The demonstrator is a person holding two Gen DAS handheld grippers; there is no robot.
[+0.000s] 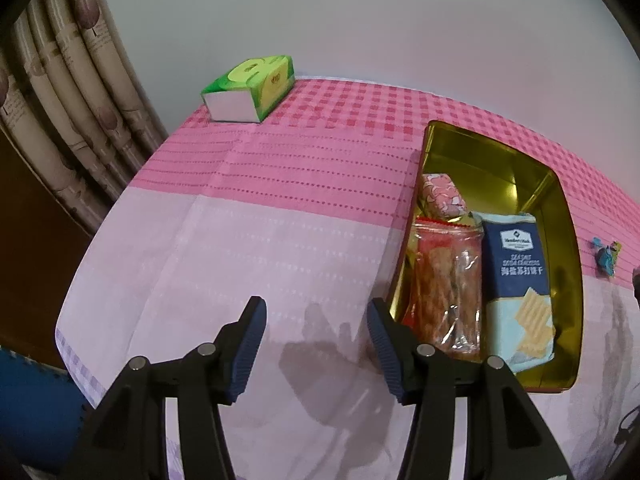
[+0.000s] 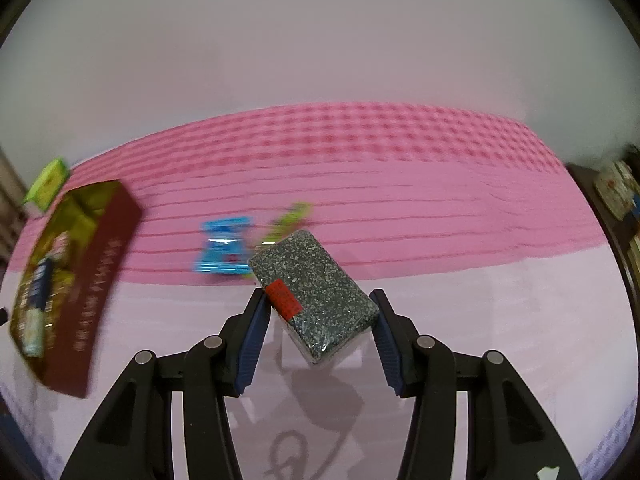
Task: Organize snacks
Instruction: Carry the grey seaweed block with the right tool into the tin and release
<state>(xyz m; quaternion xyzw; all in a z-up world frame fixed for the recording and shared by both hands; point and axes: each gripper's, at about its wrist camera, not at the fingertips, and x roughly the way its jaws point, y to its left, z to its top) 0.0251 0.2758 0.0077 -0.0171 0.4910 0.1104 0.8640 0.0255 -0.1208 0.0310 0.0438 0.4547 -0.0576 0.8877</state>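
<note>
right now the right gripper (image 2: 318, 322) is clamping a dark speckled snack block (image 2: 314, 294) between its blue pads (image 2: 252, 344) — the block is sitting tilted, a red label on its near left face, lifted clear of the pale part of the tablecloth (image 2: 480, 300). the gold tin (image 2: 100, 264) is lying well to the left of the block, its dark red outer wall facing the right wrist camera; that view is blurred, so the print on the wall is not readable. just behind the block, on the pink stripes, a blue wrapped candy (image 2: 224, 250) is lying beside a yellow-green wrapper (image 2: 288, 220), both well apart from the tin.

the left gripper (image 1: 316, 336) is hovering with its jaws standing wide apart and nothing between them, just to the left of the tin's near corner (image 1: 404, 264). inside the tin, a clear bag of orange-red snack sticks (image 1: 444, 292) is lying against the left wall, a blue sea salt cracker pack (image 1: 520, 288) is touching it on the right, and a pink patterned packet (image 1: 442, 196) is sitting behind them — the far end of the tin is showing bare gold. a green tissue box (image 1: 256, 88) is resting well beyond the tin, at the far left corner of the cloth.
</note>
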